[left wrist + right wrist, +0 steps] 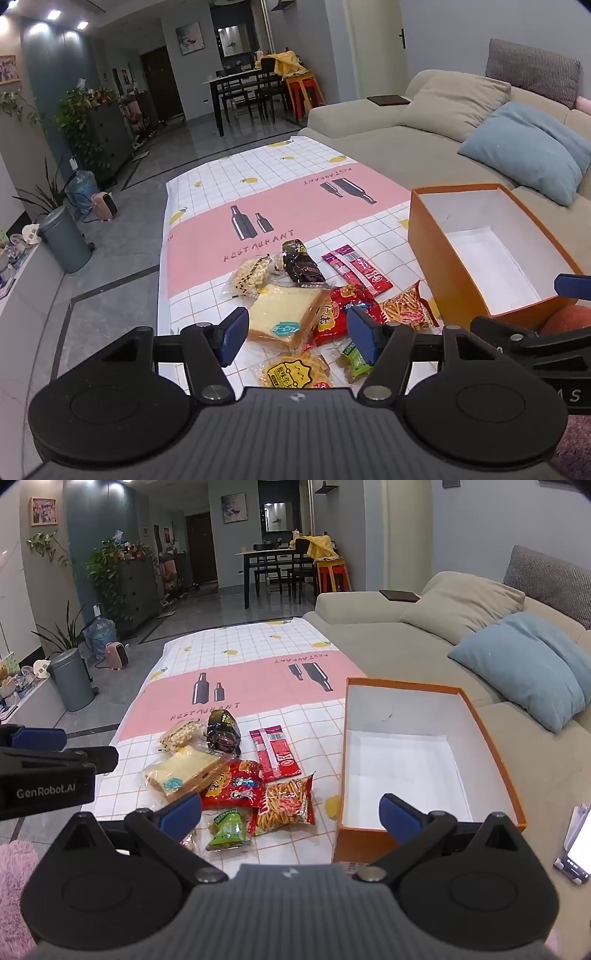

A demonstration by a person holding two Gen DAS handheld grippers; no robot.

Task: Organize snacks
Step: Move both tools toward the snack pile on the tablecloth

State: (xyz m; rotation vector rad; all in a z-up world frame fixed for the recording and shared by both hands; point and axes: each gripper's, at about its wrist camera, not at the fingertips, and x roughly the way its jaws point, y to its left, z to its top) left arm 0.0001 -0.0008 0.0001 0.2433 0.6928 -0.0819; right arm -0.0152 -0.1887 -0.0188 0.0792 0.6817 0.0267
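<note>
Several snack packs lie in a loose heap on the near part of the tablecloth. They include wrapped bread [284, 317] [184, 771], a red pack [340, 314] [236, 782], orange sticks [406, 310] [286, 801], a green pack [227, 829], a yellow waffle pack [295, 371], a long red sachet [358, 269] [275, 753], a dark pack [299, 262] and a pale puffed snack [249, 275]. To their right stands an empty orange box [436, 254] [487, 731]. My left gripper [299, 338] hovers open above the bread. My right gripper [291, 818] hovers wide open between the heap and the box.
The table [258, 184] carries a pink and white checked cloth, bare at its far half. A beige sofa [369, 627] with a blue cushion [524, 668] runs along the right. A phone [576, 849] stands at the near right. Grey floor and a bin [64, 240] lie left.
</note>
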